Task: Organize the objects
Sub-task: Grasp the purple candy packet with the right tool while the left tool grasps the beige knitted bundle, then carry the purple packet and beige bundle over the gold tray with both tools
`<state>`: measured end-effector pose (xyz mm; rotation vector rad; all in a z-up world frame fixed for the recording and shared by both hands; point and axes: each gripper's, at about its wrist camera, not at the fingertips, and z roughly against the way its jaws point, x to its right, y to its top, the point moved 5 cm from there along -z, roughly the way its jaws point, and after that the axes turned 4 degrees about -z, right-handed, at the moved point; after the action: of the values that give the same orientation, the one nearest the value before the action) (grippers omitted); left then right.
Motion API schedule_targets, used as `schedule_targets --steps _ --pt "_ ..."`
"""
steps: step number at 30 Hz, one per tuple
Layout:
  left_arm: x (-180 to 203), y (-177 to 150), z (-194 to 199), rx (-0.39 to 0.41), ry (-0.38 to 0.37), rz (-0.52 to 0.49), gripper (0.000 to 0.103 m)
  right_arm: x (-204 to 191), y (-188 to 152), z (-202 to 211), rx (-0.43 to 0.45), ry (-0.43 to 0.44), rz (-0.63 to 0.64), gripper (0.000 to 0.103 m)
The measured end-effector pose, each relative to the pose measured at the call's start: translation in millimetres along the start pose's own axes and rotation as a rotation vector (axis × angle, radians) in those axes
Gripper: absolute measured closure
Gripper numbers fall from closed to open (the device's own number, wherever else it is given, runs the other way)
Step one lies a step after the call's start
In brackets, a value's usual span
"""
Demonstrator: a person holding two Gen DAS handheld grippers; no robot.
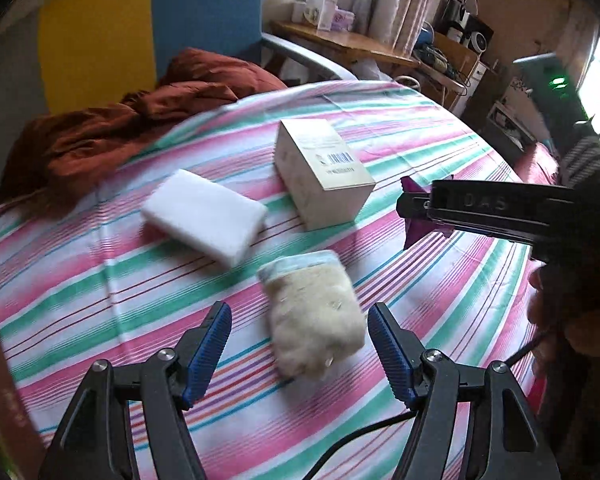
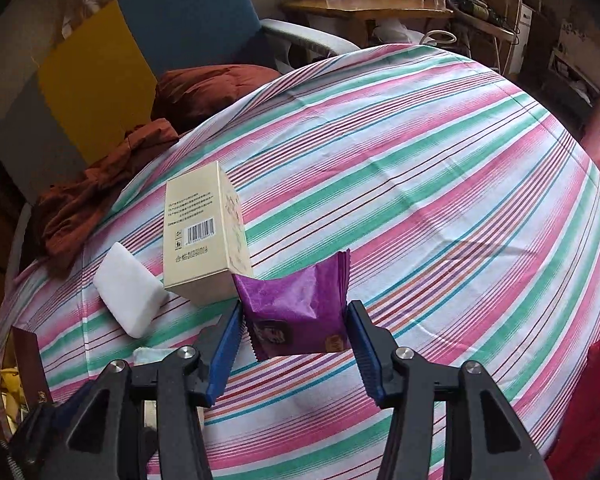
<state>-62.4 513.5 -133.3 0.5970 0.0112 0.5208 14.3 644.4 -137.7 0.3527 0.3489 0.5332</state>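
Observation:
On the striped bedsheet [image 1: 100, 280] lie a white foam block [image 1: 206, 216], a cream carton box [image 1: 324, 172] with a barcode, and a fluffy cream pouch [image 1: 314, 316]. My left gripper [image 1: 300, 348] is open and empty, its blue pads either side of the near end of the pouch, above it. My right gripper [image 2: 294, 332] is shut on a purple snack packet [image 2: 296, 308] and holds it above the sheet, just right of the box [image 2: 204, 240]. The right gripper with the packet also shows in the left wrist view [image 1: 420, 208]. The white block [image 2: 130, 294] lies left of the box.
A rust-red blanket [image 1: 112, 128] is bunched at the sheet's far left edge. A blue and yellow chair [image 1: 148, 24] stands behind it. A wooden desk [image 1: 340, 44] with boxes stands at the back. A brown box edge [image 2: 28, 356] sits at the near left.

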Motion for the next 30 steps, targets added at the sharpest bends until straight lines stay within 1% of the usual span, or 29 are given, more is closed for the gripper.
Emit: schedule_targets --steps 4,5,6,7,8,9,10,13,15,17,20,22,24,26,28,30 --pt "-1 4 -24 -0.052 -0.016 0.025 0.032 3 2 0 0.003 -0.005 -0.010 0.050" --pt "-3 4 -31 -0.074 -0.025 0.039 0.030 3 3 0 0.002 0.001 -0.012 0.050" --pt "-4 3 -38 -0.099 -0.064 0.068 0.032 3 3 -1 0.002 -0.002 -0.010 0.050" --pt "-5 3 -40 -0.103 -0.079 0.084 0.035 2 3 -1 0.007 -0.020 0.004 0.050" --pt "-3 3 -38 -0.087 -0.076 0.078 0.040 0 3 -1 0.012 -0.030 0.017 0.050" --pt "1 2 -35 -0.089 -0.104 0.064 0.049 0 2 -1 0.014 -0.033 0.025 0.050" --pt "3 -1 -33 -0.083 -0.091 0.053 0.049 -1 2 -3 0.010 -0.031 0.030 0.050" --pt "0 -15 -16 -0.042 -0.009 0.015 0.051 -1 2 -6 -0.004 -0.025 0.035 0.050" --pt "-7 -29 -1 -0.015 0.048 0.017 0.051 -1 2 -5 -0.004 -0.024 0.035 0.050" --pt "-17 -46 16 0.039 0.140 0.005 0.051 -2 1 -4 0.000 -0.018 0.038 0.050" --pt "-30 -72 34 0.089 0.216 0.026 0.050 -8 1 1 0.018 0.010 0.058 0.050" --pt "-33 -85 43 0.113 0.242 0.049 0.050 -14 2 6 0.042 0.039 0.074 0.050" --pt "-36 -97 50 0.143 0.268 0.063 0.050 -20 4 16 0.085 0.083 0.087 0.050" --pt "-34 -104 54 0.165 0.293 0.044 0.050 -30 4 28 0.138 0.129 0.121 0.050" --pt "-31 -106 55 0.175 0.308 0.036 0.050 -42 1 34 0.155 0.177 0.155 0.050" --pt "-33 -102 52 0.176 0.312 0.036 0.050 -52 -2 37 0.164 0.204 0.189 0.050"
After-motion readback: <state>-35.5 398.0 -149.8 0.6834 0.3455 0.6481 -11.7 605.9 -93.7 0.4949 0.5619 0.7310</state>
